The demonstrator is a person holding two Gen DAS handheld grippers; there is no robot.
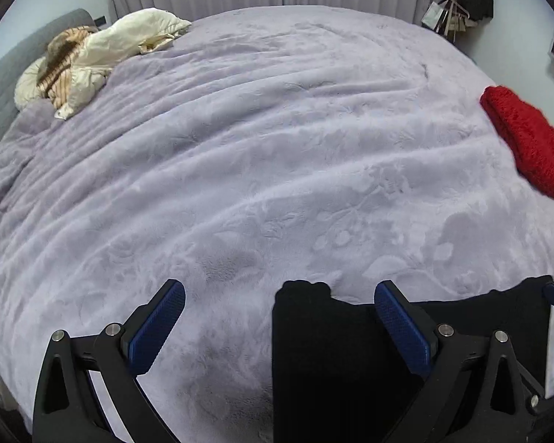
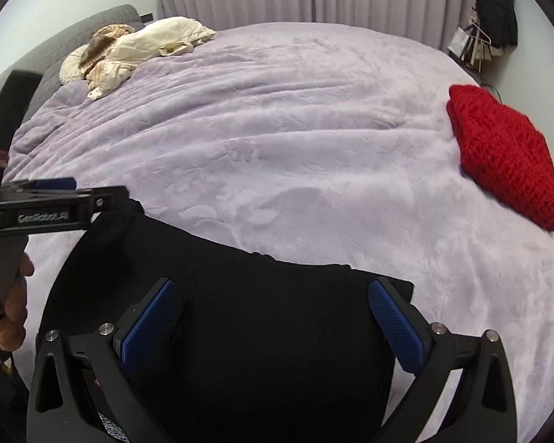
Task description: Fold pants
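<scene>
Black pants (image 2: 247,317) lie folded on the lilac bedspread (image 2: 277,129) at the near edge of the bed. They also show in the left wrist view (image 1: 332,350) at the lower right. My left gripper (image 1: 279,313) is open, its right finger over the pants' left edge and its left finger over bare blanket. My right gripper (image 2: 275,313) is open and hovers over the middle of the pants, holding nothing. The left gripper's body shows at the left in the right wrist view (image 2: 51,203).
A folded red knit garment (image 2: 506,158) lies at the bed's right edge, also in the left wrist view (image 1: 528,140). Cream and striped bedding (image 2: 129,51) is bunched at the far left by the grey headboard (image 2: 37,55). Curtains hang behind the bed.
</scene>
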